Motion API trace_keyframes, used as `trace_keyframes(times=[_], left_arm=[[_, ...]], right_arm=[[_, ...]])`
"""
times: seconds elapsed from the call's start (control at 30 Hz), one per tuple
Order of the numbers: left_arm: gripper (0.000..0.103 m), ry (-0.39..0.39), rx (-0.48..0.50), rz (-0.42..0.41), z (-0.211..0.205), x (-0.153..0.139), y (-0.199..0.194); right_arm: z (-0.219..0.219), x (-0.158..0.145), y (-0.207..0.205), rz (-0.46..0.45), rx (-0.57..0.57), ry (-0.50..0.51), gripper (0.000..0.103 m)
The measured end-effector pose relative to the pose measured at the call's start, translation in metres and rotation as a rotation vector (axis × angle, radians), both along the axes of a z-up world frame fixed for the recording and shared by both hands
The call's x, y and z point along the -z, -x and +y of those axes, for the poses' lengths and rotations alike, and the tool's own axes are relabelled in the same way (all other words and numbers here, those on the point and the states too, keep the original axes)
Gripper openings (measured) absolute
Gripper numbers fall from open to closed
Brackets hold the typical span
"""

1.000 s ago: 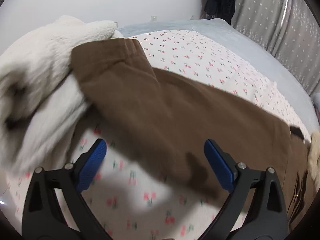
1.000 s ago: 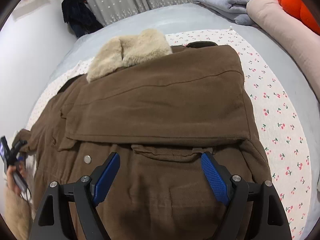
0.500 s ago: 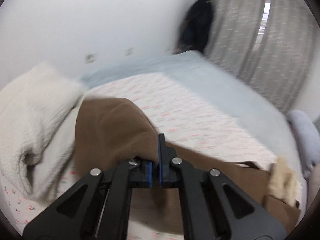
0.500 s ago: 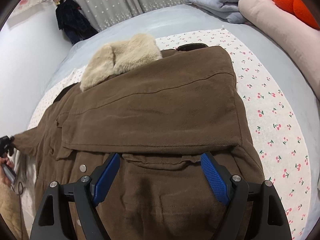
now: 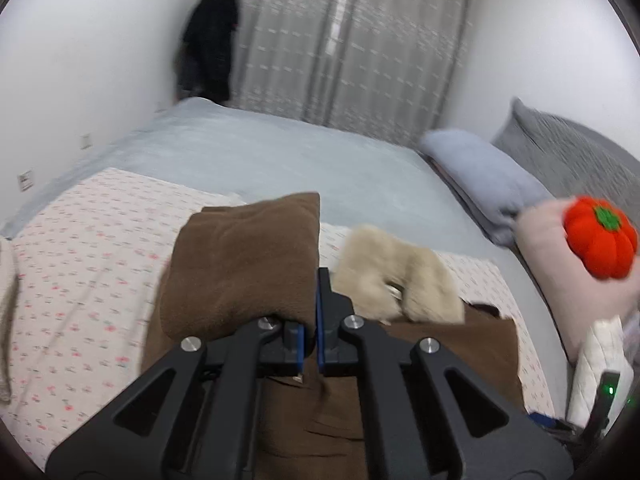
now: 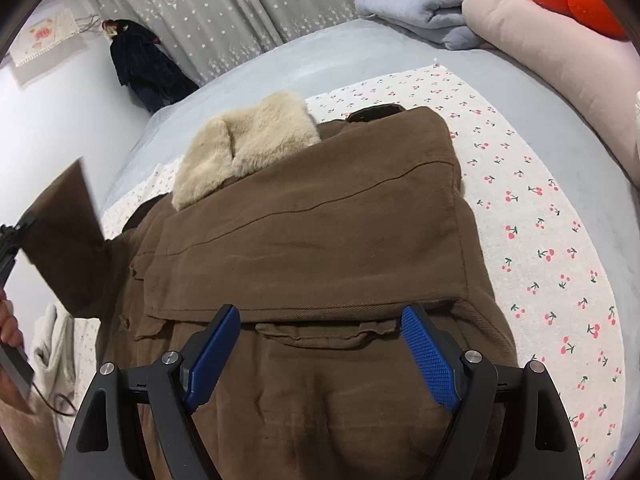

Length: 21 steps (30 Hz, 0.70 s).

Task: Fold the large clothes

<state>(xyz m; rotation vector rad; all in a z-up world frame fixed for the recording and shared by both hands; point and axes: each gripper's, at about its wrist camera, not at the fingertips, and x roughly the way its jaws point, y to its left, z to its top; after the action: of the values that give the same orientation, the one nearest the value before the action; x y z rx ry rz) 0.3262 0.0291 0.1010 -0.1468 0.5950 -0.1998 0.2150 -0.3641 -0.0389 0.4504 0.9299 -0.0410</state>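
Across the bed (image 6: 304, 60), on the cherry-print sheet (image 6: 532, 216), lay the brown coat (image 6: 320, 248), its fur collar (image 6: 244, 148) toward the curtains. Over its lower part the right claw (image 6: 320, 356) hovered wide open, holding nothing. At the coat's left, the left claw (image 5: 311, 340) was pinched shut on the raised sleeve (image 5: 244, 264).

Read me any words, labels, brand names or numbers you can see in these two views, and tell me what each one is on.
No readable text anywhere.
Wall hanging: a red pattern, too small and blurred to tell whether it is writing.
Brown coat: no label or tag showing.
Wall plates: blank as far as the blur allows.
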Motion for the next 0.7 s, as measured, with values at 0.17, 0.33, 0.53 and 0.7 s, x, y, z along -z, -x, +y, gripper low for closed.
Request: trace_keyframes(times=[0.17, 0.33, 0.53, 0.7], left_arm=[[0.005, -0.058, 0.212, 0.071, -0.077, 0.041, 0.017], [0.006, -0.123, 0.395, 0.189, -0.129, 0.106, 0.037], [0.014, -0.214, 0.443, 0.246, -0.141, 0.166, 0.048], [0.061, -0.197, 0.515, 0.290, -0.138, 0.137, 0.065]], right_arm=[[-0.008, -0.002, 0.005, -0.006, 0.011, -0.012, 0.085], [-0.015, -0.003, 0.007, -0.009, 0.028, -0.018, 0.085], [-0.015, -0.003, 0.006, -0.008, 0.018, -0.023, 0.085], [-0.012, -0.002, 0.005, -0.007, 0.000, -0.007, 0.085]])
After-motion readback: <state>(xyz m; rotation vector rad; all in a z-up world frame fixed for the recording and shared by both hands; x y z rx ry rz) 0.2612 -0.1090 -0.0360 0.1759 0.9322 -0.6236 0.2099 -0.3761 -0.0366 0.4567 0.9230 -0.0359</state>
